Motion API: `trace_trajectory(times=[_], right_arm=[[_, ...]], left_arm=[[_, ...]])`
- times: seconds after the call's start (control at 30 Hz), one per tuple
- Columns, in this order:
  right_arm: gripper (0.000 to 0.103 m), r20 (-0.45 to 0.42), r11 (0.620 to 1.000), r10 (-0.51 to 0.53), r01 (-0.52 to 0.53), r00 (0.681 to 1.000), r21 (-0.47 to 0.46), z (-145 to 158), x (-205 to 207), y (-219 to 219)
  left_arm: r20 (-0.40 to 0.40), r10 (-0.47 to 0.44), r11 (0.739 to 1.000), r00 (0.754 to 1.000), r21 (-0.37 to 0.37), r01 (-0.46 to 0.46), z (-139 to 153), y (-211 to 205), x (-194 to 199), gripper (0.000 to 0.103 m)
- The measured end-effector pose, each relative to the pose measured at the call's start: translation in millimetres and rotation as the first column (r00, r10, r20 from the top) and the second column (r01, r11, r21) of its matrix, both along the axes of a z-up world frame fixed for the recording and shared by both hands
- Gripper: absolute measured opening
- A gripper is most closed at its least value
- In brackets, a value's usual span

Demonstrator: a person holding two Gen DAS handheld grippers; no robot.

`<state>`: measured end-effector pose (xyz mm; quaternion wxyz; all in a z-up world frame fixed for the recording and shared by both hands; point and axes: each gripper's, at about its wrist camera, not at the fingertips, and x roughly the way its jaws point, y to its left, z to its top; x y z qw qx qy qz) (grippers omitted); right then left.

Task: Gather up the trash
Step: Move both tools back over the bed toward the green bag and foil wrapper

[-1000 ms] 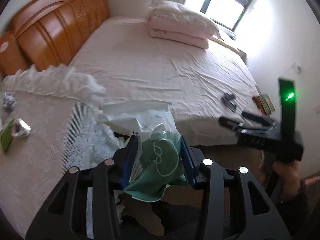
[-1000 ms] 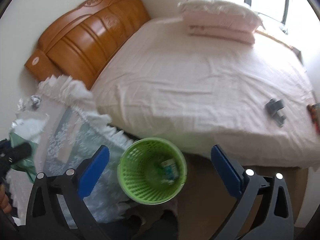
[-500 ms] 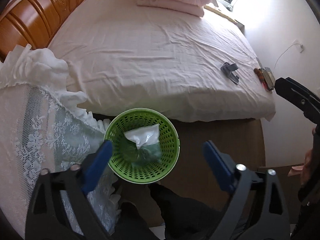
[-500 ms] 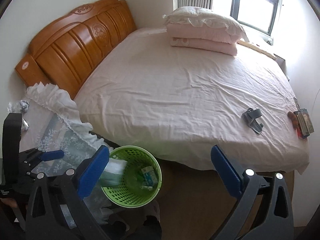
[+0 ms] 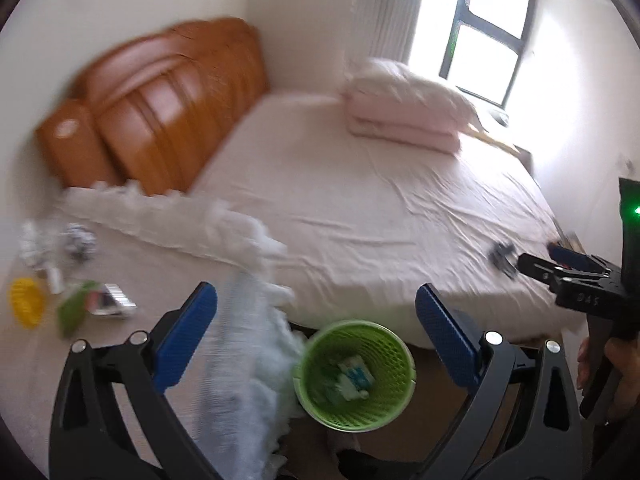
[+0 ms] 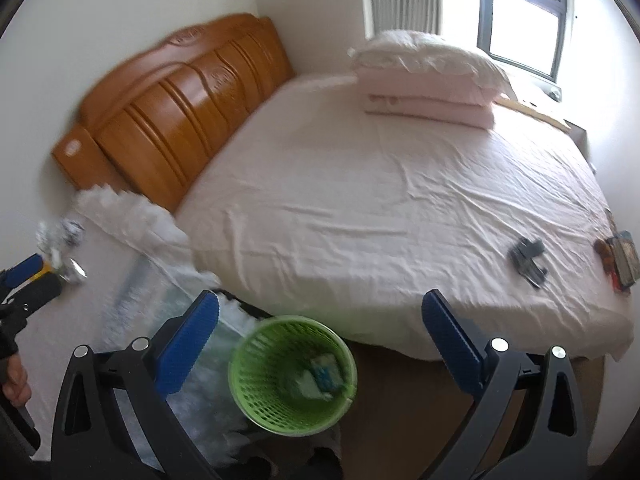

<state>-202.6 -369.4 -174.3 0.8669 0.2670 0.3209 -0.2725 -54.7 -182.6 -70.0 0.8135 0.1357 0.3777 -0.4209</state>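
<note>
A green mesh trash basket (image 5: pixel 384 404) stands on the floor between the bed and a lace-covered table; it also shows in the right wrist view (image 6: pixel 256 396). It holds a plastic bag and small packets (image 5: pixel 352 376). My left gripper (image 5: pixel 316 340) is open and empty above the table edge and basket. My right gripper (image 6: pixel 320 344) is open and empty above the basket. Trash lies on the table at left: a green wrapper (image 5: pixel 74 308), a yellow piece (image 5: pixel 26 300), foil (image 5: pixel 112 300) and crumpled paper (image 5: pixel 82 240).
A bed with a pink sheet (image 6: pixel 380 208) and wooden headboard (image 6: pixel 176 108) fills the middle. Folded bedding and a pillow (image 6: pixel 428 76) lie at its far end. A dark clip (image 6: pixel 528 258) and books (image 6: pixel 620 256) lie near its right edge. White lace cloth (image 5: pixel 248 380) hangs off the table.
My left gripper opened and let the green-and-clear bag drop into the basket, then swung up and left toward the table. The right gripper stayed open over the basket.
</note>
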Motion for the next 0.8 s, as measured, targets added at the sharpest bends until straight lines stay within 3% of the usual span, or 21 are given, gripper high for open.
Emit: trace_trajectory(times=[0.17,0.5,0.8], right_arm=[[0.101,0.071,0.997,0.076,-0.075,0.995,-0.020,28,27,17],[0.101,0.069,0.959,0.280,-0.276,0.958,-0.065,49,99,69],[0.101,0.099,0.876,0.480,-0.471,0.871,-0.102,64,170,127]], left_arm=[[-0.024,0.146,0.988,0.989,-0.039,-0.147,16,54,30,0.095],[-0.038,0.357,0.932,0.933,-0.048,-0.359,14,130,60,0.095],[-0.055,0.515,0.855,0.855,-0.031,-0.517,6,186,74,0.095]])
